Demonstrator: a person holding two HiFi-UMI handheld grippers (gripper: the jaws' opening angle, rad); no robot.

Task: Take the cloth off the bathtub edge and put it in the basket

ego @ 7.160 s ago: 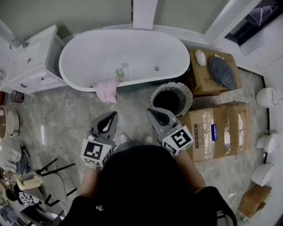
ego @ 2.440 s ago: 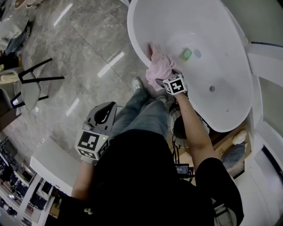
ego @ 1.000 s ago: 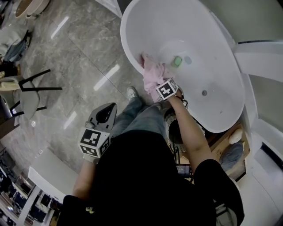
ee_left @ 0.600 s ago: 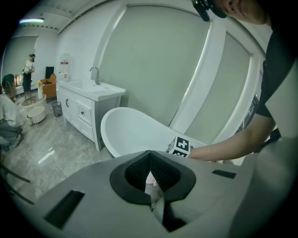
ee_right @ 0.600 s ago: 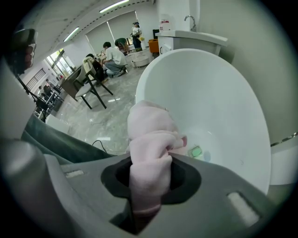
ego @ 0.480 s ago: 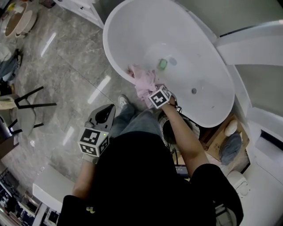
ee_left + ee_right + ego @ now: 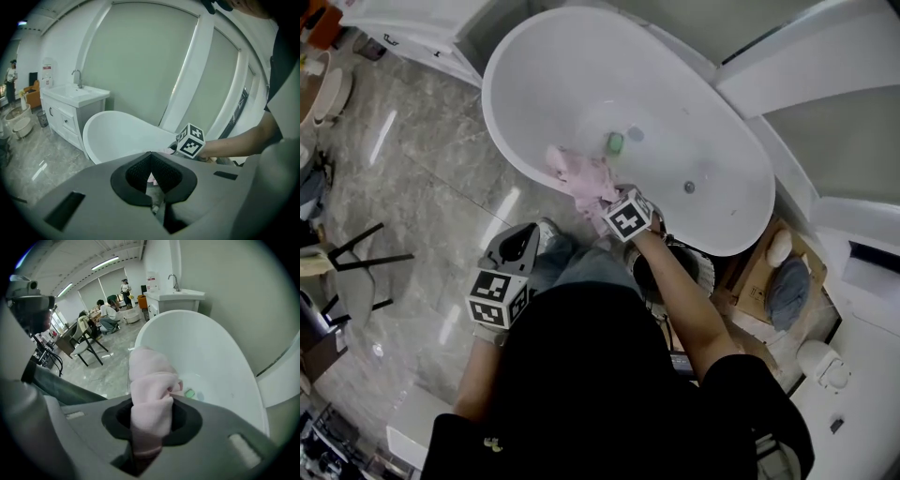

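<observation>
Bunched into a thick pink roll, the cloth (image 7: 152, 399) sits pinched in the right hand-held gripper (image 7: 151, 427), whose jaws are drawn in tight on it, with most of the fabric standing up beyond them. From the head view the cloth (image 7: 581, 176) lies right at the near rim of the bathtub (image 7: 492, 112), just ahead of the right hand-held gripper (image 7: 612, 208). We cannot quite tell from that angle whether its far end rests on the rim or already hangs free. A small green object (image 7: 616, 142) lies on the tub floor, apart from the cloth.

We judge the lift off the edge to be under way, with the carry to the basket (image 7: 701, 272) not yet begun. The basket stands on the floor close beside the tub, largely covered by the person's forearm.

The left hand-held gripper (image 7: 523, 242) hangs well back from the tub. Its jaws are together with nothing between them (image 7: 151, 161).

Our worries from here:
- The grip holds only one fold, so a quick swing could let the roll slide out and fall to the floor or into the tub.
- A trailing end could drag on the rim and tug the fabric loose.
- With the basket partly hidden, a release might leave the cloth draped over its rim.
</observation>
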